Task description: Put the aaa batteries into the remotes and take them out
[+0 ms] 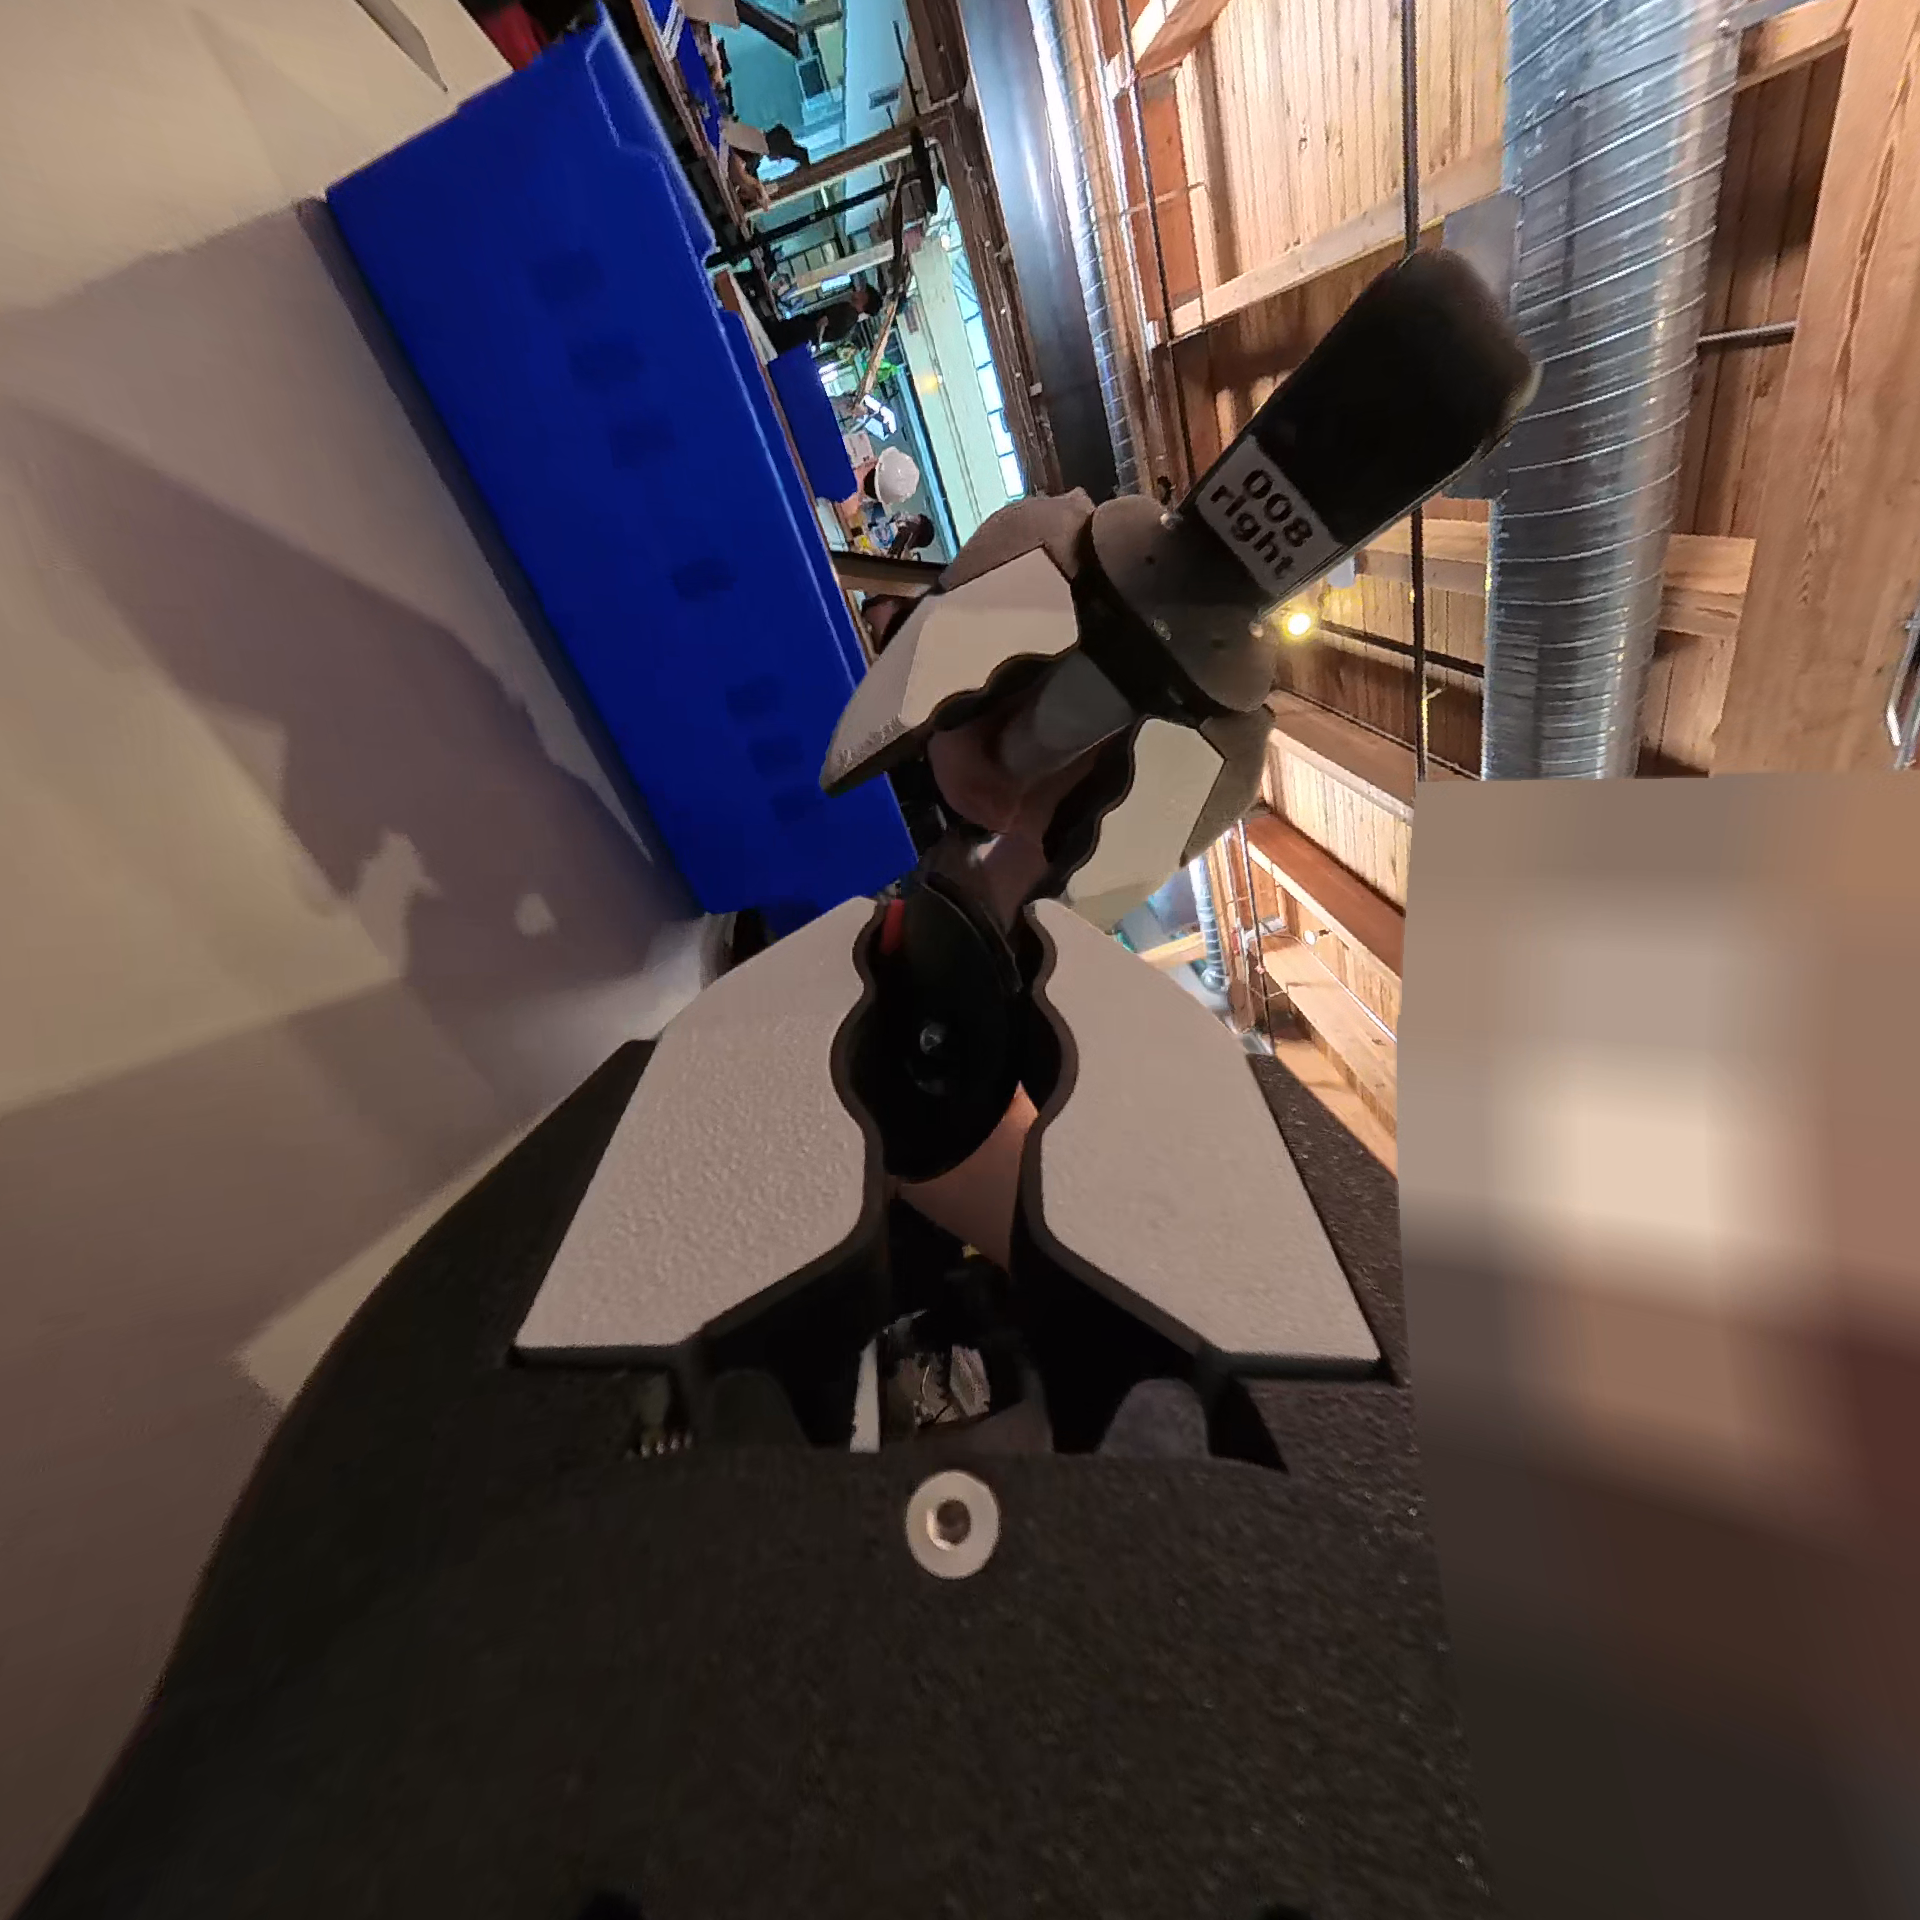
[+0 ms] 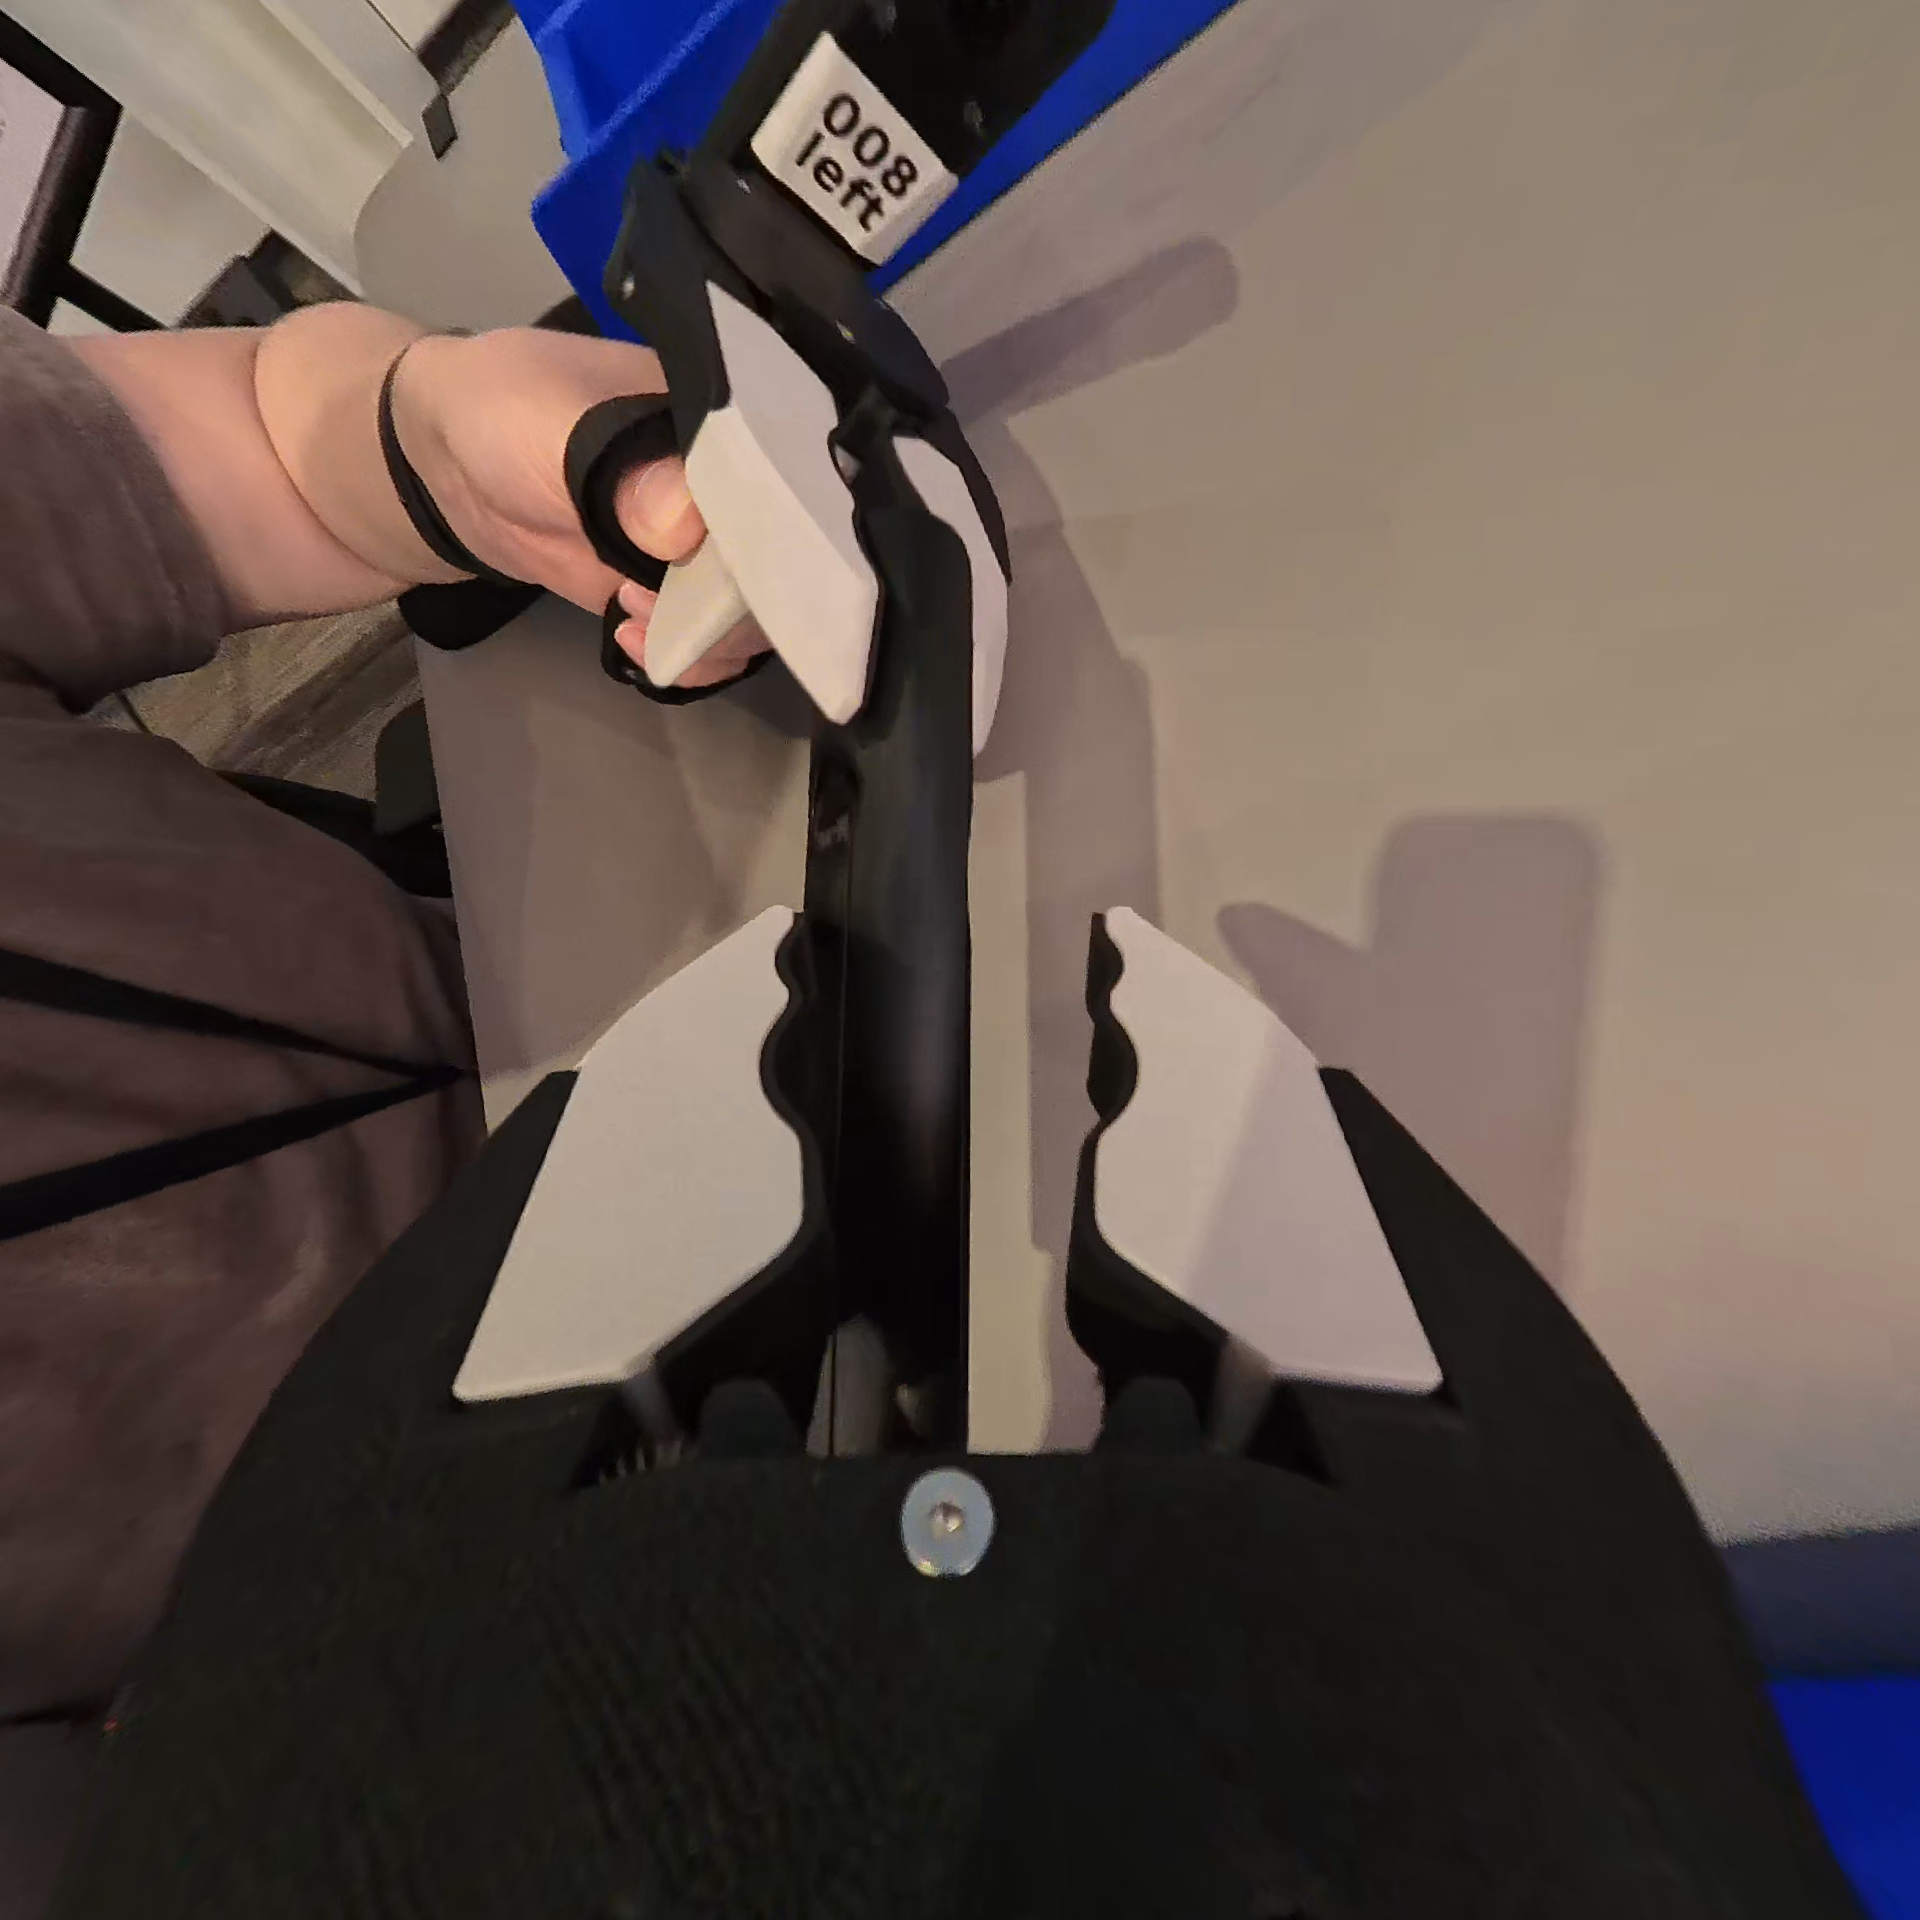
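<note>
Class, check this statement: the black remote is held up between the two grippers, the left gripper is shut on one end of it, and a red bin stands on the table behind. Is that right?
One detail is wrong: the bin is blue, not red, as the left wrist view shows. The rest stands: the black remote is held up between the two grippers, and the left gripper is shut on one end of it; the bin stands on the table behind.
</note>
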Demonstrator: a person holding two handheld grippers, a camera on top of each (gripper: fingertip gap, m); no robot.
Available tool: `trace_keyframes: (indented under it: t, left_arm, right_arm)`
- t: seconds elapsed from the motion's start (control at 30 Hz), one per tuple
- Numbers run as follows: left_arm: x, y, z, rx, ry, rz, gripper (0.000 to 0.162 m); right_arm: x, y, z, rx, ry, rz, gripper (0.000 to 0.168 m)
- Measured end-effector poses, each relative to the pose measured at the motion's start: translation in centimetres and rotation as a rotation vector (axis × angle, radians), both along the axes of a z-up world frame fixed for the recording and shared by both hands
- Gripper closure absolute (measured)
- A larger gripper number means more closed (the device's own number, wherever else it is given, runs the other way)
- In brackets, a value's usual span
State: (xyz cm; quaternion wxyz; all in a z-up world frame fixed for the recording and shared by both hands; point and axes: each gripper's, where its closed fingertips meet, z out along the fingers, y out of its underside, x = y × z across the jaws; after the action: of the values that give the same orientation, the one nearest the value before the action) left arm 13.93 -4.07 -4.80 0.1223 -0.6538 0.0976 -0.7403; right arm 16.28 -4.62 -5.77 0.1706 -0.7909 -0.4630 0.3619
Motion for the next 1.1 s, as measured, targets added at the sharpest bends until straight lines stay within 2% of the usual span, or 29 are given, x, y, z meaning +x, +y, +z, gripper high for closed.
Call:
trace_keyframes:
  t: [0.17, 0.37, 0.57, 0.7, 0.8, 1.1]
  left_arm:
    - [0.4, -0.5, -0.6, -0.003, 0.017, -0.032, 0.140]
    - [0.9, -0.8, -1.5, 0.039, 0.073, -0.041, 0.140]
    - [0.9, -0.9, -0.8, 0.063, 0.041, -0.040, 0.139]
    - [0.8, -0.8, -0.7, 0.091, 0.042, -0.036, 0.139]
    - [0.6, -0.8, -0.3, 0.098, 0.021, -0.039, 0.139]
    - [0.6, -1.2, 0.4, 0.214, 0.029, -0.062, 0.139]
  right_arm:
    - [-0.6, -0.5, -1.0, -0.072, -0.042, -0.014, 0.117]
    - [-0.8, -0.8, -2.0, -0.063, -0.100, 0.012, 0.123]
    - [-1.1, -0.9, -1.5, -0.056, -0.079, 0.051, 0.128]
    - [-1.5, -1.1, -1.2, -0.004, -0.077, 0.095, 0.139]
    - [-1.8, -1.0, -0.7, 0.053, -0.073, 0.105, 0.139]
    - [-2.1, -1.3, -0.2, 0.063, -0.036, 0.145, 0.139]
